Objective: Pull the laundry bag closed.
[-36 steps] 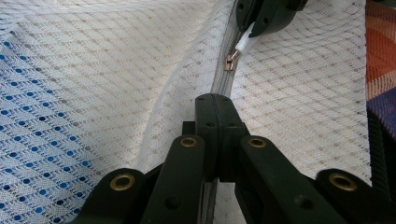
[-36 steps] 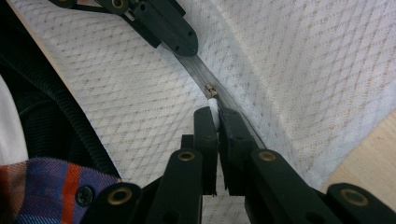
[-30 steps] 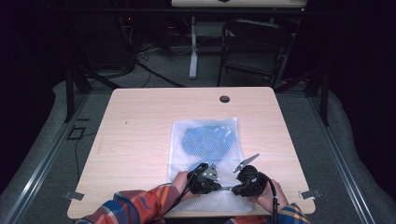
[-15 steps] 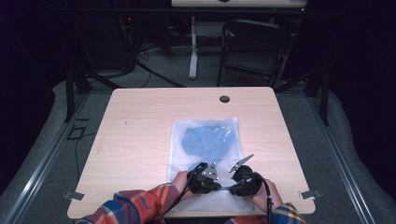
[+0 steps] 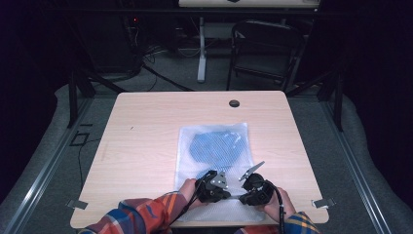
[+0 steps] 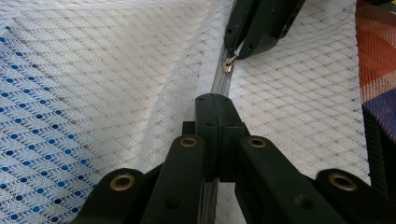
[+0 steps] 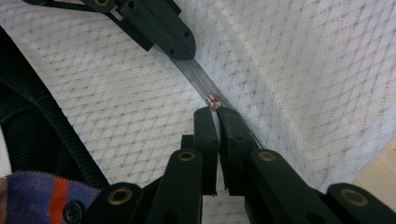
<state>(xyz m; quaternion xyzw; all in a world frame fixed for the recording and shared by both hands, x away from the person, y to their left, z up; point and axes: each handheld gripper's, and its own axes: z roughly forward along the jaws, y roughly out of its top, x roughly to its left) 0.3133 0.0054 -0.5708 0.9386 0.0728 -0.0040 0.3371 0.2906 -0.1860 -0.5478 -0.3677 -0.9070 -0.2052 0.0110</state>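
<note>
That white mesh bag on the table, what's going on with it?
A person works the zipper of a white mesh laundry bag with blue cloth inside, lying on the wooden table. The left gripper is shut on the zipper tape. The right gripper is shut at the metal zipper pull.

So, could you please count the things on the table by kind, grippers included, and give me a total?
White mesh laundry bag with a zipper: 1
Blue cloth inside the bag: 1
Black grippers: 2, left gripper shut on the zipper tape, right gripper shut at the zipper pull
Total: 4
</note>
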